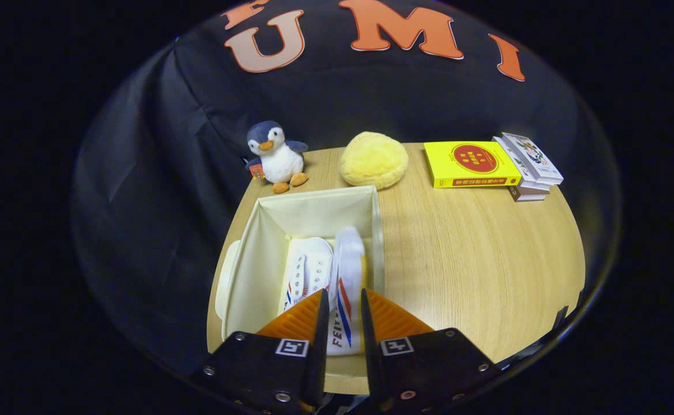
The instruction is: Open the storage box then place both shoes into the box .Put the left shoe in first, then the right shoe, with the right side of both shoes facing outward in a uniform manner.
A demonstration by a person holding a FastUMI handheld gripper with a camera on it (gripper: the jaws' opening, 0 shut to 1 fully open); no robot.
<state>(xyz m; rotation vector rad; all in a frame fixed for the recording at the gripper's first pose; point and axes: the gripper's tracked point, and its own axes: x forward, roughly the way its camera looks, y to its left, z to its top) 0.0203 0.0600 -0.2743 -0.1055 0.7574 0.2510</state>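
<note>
Pinched between the gripper's (345, 314) two fingers is a white canvas shoe (345, 288), held on edge with its striped side showing, hanging over the open storage box (244, 271). Another white shoe (308, 271) already lies inside against the box's left part, laces up. Soft cream fabric walls form the box, and its near right wall runs just beside the held shoe (little slack there). To the right the wooden table (475, 259) lies bare and wide up to its rounded edge. Beyond the box sit a plush penguin (274, 157), a round yellow cushion (373, 159) touching the far rim, and stacked books (489, 164).
</note>
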